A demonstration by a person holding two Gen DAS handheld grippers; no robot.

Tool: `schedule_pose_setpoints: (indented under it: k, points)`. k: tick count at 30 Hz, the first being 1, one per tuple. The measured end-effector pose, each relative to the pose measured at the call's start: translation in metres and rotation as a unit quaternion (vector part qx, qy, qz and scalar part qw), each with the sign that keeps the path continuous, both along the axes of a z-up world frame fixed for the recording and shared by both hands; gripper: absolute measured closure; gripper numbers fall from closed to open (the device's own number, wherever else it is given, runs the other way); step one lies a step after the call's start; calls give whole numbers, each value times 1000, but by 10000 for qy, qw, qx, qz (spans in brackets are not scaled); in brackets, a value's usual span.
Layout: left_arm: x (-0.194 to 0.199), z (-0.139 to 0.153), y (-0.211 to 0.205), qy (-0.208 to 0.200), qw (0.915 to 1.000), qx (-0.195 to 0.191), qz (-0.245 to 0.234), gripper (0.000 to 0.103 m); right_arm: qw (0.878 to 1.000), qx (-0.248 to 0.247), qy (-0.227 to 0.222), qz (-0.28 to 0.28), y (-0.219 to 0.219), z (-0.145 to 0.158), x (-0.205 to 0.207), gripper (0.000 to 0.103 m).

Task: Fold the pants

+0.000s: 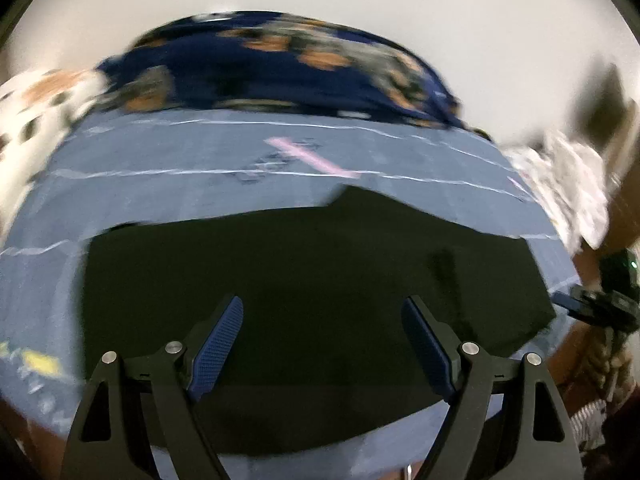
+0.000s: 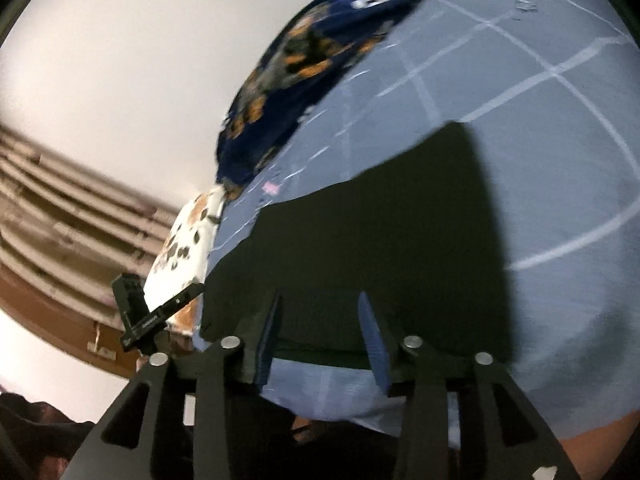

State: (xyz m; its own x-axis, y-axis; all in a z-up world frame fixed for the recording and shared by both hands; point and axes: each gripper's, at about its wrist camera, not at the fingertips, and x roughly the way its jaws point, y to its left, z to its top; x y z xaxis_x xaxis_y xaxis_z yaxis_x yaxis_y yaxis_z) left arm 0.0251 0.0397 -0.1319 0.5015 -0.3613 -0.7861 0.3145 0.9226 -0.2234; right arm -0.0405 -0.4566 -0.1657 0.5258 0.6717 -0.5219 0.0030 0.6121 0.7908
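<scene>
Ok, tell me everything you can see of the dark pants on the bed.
The dark pants look black or very dark green, soft plain cloth, lying flat as a broad folded slab on the blue sheet with thin white lines. Edges look fairly straight, with one stepped corner at the far side. Both views are blurred, so seams or pockets cannot be made out. Neither gripper's pads press on them.

The pants lie on the sheet, before a patterned blanket.
</scene>
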Motion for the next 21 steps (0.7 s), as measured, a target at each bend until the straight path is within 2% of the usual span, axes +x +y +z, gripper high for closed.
schedule_pose_setpoints:
  k: [2, 5, 7, 9, 12, 15, 16, 19, 21]
  points:
    - [5, 2, 39, 242, 9996, -48, 163, 22, 9998, 29, -46, 167, 17, 6, 8, 54]
    - [6, 0, 97, 358, 9987, 41, 360, 35, 9993, 118, -112, 343, 38, 10, 13, 48]
    - [5, -7, 127, 609, 9974, -61, 385, 55, 9987, 175, -106, 457, 54, 9, 20, 45]
    - [1, -19, 161, 929, 9932, -480, 506, 64, 9985, 190, -56, 519, 65, 6, 22, 44]
    - [-11, -32, 184, 1200, 9857, -1015, 611, 64, 9979, 223, 97, 593, 80, -2, 24, 44]
    - [-23, -39, 178, 1421, 9776, -1533, 247, 64, 9975, 230, 190, 635, 91, -6, 25, 43]
    - [-27, -40, 172, 1451, 9762, -1608, 91, 64, 9975, 228, 217, 638, 93, -7, 25, 42]
    - [-22, -51, 156, 1639, 9767, -1385, -36, 64, 9973, 251, 282, 637, 99, -10, 26, 41]
    - [-16, -67, 158, 1993, 9683, -1503, 64, 64, 9973, 267, 293, 623, 101, -9, 26, 40]
